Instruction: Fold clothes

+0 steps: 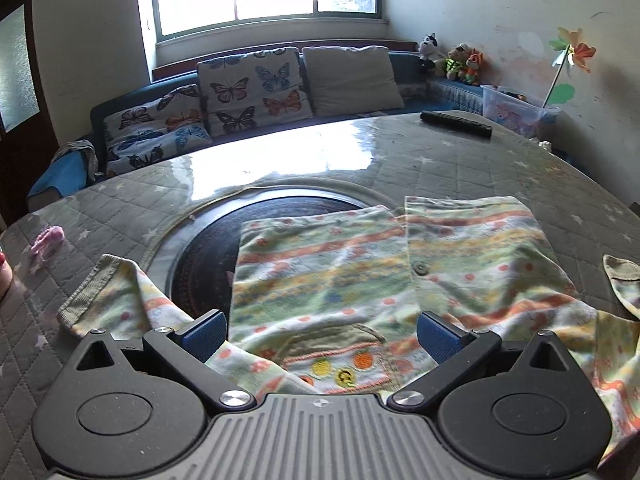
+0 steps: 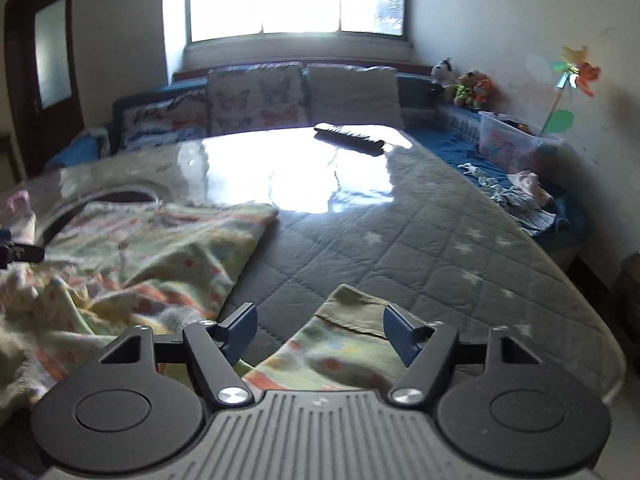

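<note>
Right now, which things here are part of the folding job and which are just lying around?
For the job: the striped shirt, the left gripper, the right gripper.

Lying about: remote control, pink item, plastic box, cushions, stuffed toys.

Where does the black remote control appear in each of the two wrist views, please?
Left wrist: the remote control lies at upper right, near the far edge of the quilted table.
Right wrist: the remote control lies at upper centre, on the bright glare from the window.
Shared landmark: the pinwheel by the right wall.
</note>
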Demonstrator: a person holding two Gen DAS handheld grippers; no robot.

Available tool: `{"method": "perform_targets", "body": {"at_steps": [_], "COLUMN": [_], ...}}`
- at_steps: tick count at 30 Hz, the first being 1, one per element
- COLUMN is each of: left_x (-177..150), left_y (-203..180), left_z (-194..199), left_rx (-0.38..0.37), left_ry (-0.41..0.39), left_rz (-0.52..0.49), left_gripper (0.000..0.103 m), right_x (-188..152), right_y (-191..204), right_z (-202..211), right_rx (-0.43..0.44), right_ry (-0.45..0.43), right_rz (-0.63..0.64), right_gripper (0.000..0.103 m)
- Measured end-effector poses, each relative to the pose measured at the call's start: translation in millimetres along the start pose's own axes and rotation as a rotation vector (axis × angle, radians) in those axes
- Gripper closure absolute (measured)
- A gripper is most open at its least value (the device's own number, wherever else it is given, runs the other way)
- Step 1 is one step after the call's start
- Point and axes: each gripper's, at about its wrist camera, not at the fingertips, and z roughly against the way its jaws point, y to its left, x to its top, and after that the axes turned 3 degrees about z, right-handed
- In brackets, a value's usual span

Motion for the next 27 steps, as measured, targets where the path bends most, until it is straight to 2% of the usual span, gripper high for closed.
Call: {"method": "perform_targets", "body": {"at_steps": [1,2,7,13,19,23,27], "left_x": [-1,-1,-4,-9,-13,-13,-11], "left_y": [0,-1,-4,-7,-7,-4,-2], "left_z": [0,0,-5,-14,-18,-18,-18], "left_rx": [-0.001,-0.001,-0.003,-0.007,-0.008,-0.003,0.006], "left_ry": [0.001,0.002,0.010,0.033,0.046,0.042,0.037], "left_rz": [-0.002,-0.004,-0.017,-0.030,-0.040,-0.034,-0.026], "left_gripper": [0.000,0.000,0.000,0.000,0.000,0.000,0.000], "right_x": [1,2,-15,-37,-56,-64,-58], "right_y": [8,15,21,-8,-34,-48,-48], "right_z": [-8,-17,-23,14,39,49,47], "right_rx": [-0.001,-0.003,-0.125,-0.296,-0.419,-0.458,-0.369], "right_ry": [0.011,0.022,0.089,0.092,0.095,0.102,0.079], "right_rz": [0.027,0.055,0.135,0.054,-0.068,-0.128,-0.160], "right_gripper": [0.024,0.022,0.021,0.020,0.020,0.020,0.020]}}
